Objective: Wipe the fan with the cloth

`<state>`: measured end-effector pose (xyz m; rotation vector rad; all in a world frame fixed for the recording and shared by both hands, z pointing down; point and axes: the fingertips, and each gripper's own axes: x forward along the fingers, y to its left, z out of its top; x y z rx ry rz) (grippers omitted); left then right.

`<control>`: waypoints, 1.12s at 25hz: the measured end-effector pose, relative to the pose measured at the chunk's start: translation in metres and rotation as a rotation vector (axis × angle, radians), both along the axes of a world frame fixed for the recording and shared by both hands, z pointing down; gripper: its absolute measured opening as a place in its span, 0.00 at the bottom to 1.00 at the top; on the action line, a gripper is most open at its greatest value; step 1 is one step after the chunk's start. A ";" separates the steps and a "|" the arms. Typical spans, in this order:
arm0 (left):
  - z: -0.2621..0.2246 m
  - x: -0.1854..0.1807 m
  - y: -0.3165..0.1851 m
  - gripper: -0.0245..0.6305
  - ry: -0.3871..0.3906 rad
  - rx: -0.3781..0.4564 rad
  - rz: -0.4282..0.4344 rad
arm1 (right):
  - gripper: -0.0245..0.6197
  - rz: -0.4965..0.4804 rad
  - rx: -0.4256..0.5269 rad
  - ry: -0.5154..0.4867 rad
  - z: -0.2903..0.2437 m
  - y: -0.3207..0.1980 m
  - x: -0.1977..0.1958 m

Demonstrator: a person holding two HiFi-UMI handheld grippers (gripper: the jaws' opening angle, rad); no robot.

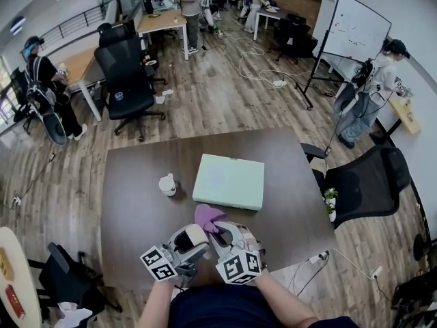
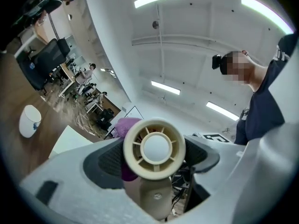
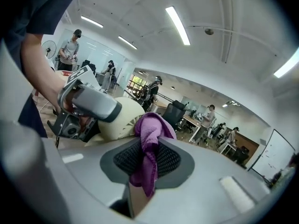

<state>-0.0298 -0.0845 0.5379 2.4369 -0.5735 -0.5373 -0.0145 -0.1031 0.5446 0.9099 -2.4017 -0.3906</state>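
**A:** You're standing at a dark brown table (image 1: 130,203) in an open office. A pale green box (image 1: 229,181) and a white cup (image 1: 167,184) sit on it, well ahead of your hands. Where's the fan?

**B:** The small cream fan (image 2: 154,147) is off the table. Your left gripper (image 2: 154,161) has its pads pressed on either side of it, with the round ribbed face towards that gripper's camera.

**A:** And the cloth?

**B:** The purple cloth (image 3: 150,129) is pinched in your right gripper (image 3: 148,158). It's bunched above the jaws with a tail hanging below, right against the back of the fan's head. I can't tell if it's actually touching.

**A:** How do you wipe it well from here?

**B:** I'd lead with the bunched fold, not the tail. Press lightly so the fan doesn't twist in your left pads. Sweep around the rim and housing, and roll your left wrist to bring up fresh surface rather than reaching round. Watch the loose tail, which could catch in the ribs.
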 end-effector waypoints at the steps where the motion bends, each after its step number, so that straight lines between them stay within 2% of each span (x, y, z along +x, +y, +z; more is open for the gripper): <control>1: -0.003 -0.003 -0.002 0.62 0.027 -0.006 -0.010 | 0.16 -0.013 0.003 -0.001 -0.002 0.002 -0.002; 7: -0.007 -0.015 -0.008 0.62 0.099 -0.021 -0.058 | 0.16 -0.043 0.041 0.031 -0.008 0.009 -0.009; 13: -0.005 -0.038 -0.019 0.62 0.249 -0.105 -0.145 | 0.16 -0.083 0.048 0.035 -0.010 0.022 -0.016; 18: 0.001 -0.054 -0.028 0.62 0.307 -0.153 -0.230 | 0.16 -0.111 0.035 0.048 -0.001 0.032 -0.021; 22: 0.001 -0.060 -0.032 0.62 0.344 -0.179 -0.256 | 0.16 -0.125 0.019 0.053 0.003 0.037 -0.023; 28: 0.002 -0.076 -0.037 0.62 0.450 -0.189 -0.286 | 0.16 -0.175 0.012 0.066 0.009 0.053 -0.034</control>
